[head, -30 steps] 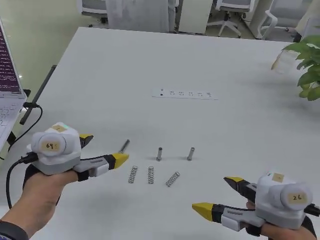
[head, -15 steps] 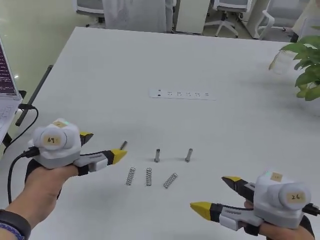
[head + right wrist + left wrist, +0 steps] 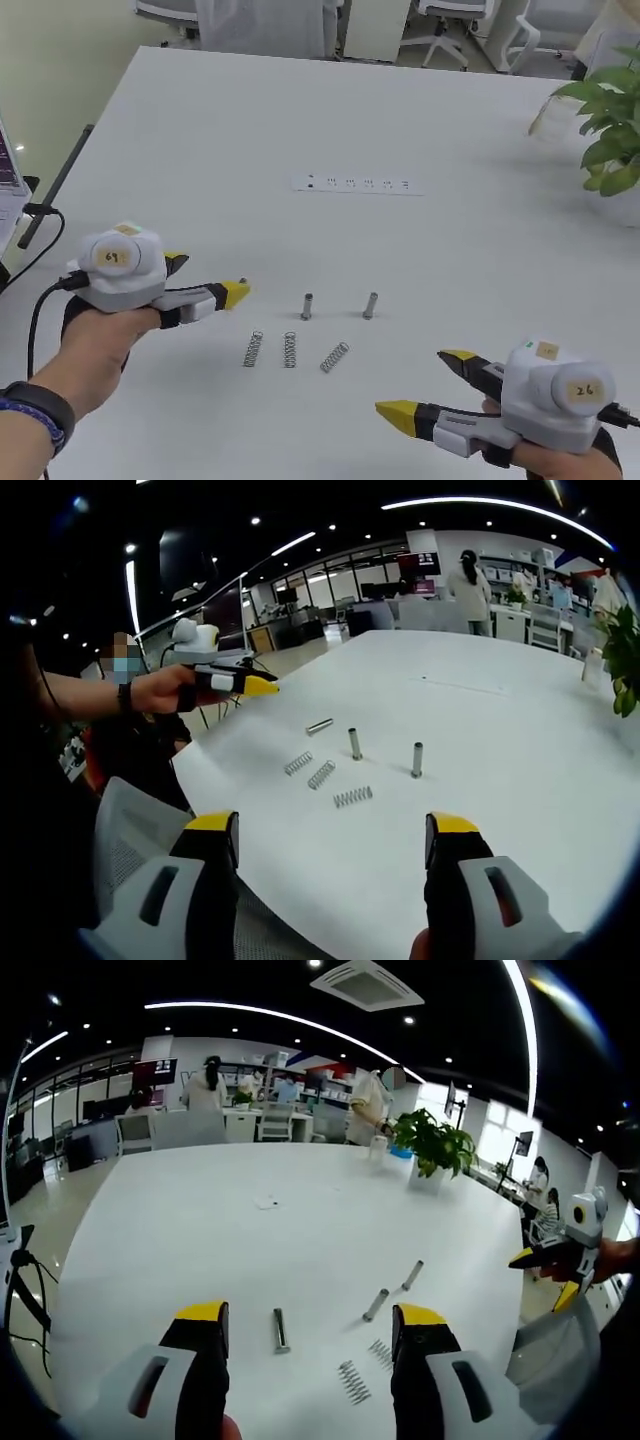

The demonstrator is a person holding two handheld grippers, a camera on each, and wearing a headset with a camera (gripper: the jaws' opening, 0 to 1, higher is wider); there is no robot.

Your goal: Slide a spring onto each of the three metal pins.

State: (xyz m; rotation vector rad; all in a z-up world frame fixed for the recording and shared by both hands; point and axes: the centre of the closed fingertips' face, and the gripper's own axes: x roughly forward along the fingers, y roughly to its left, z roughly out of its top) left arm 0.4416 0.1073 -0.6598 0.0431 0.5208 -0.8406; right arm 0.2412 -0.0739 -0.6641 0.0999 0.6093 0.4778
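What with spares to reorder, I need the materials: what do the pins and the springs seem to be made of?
The standing pins: smooth grey cylinders with a dull sheen and lighter tops, so probably steel or another bare metal; the alloy cannot be told. The springs: thin silvery wire wound in open coils, likely steel spring wire, uncoated as far as it shows.

On the white tabletop (image 3: 200,140), three short metal pins (image 3: 307,306) sit in a row: the left pin (image 3: 320,725) lying flat, the other two upright. Three small coiled wire springs (image 3: 290,349) lie side by side just before them, and a flat white power strip (image 3: 355,184) lies well behind
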